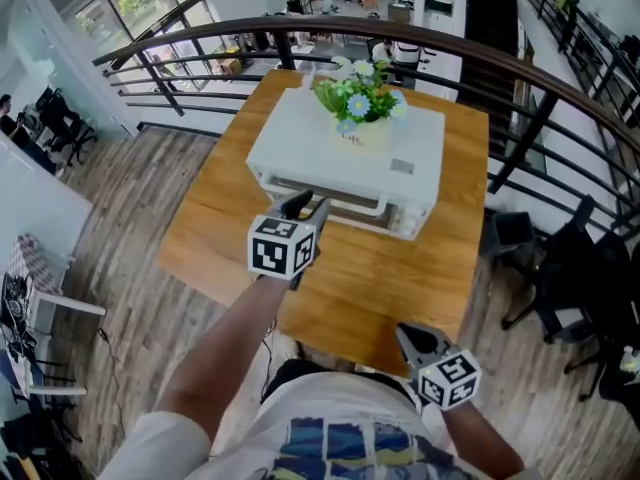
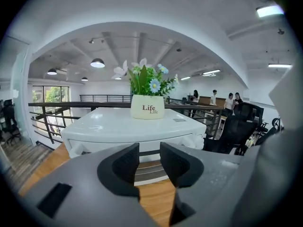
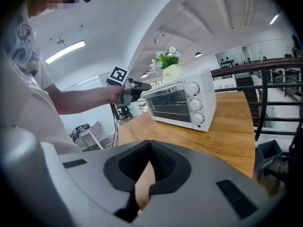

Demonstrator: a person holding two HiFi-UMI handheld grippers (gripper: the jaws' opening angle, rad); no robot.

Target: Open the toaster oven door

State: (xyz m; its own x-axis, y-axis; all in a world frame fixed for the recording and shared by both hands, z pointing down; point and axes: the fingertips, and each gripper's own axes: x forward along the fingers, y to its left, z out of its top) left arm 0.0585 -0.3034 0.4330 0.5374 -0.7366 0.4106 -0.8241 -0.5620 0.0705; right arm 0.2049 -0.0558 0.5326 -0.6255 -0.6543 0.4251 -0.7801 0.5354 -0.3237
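Note:
A white toaster oven stands on the wooden table, its glass door closed and its knobs at the right side. The door handle runs along the door's top edge. My left gripper hovers just in front of that handle, open, with nothing between its pads; the handle bar shows through the gap, a little beyond the tips. My right gripper hangs low near the table's front edge, shut and empty. The right gripper view shows the left gripper at the oven's front left.
A white pot of flowers sits on top of the oven. A dark railing curves behind the table. Dark chairs stand to the right, and a small white stool to the left on the wood floor.

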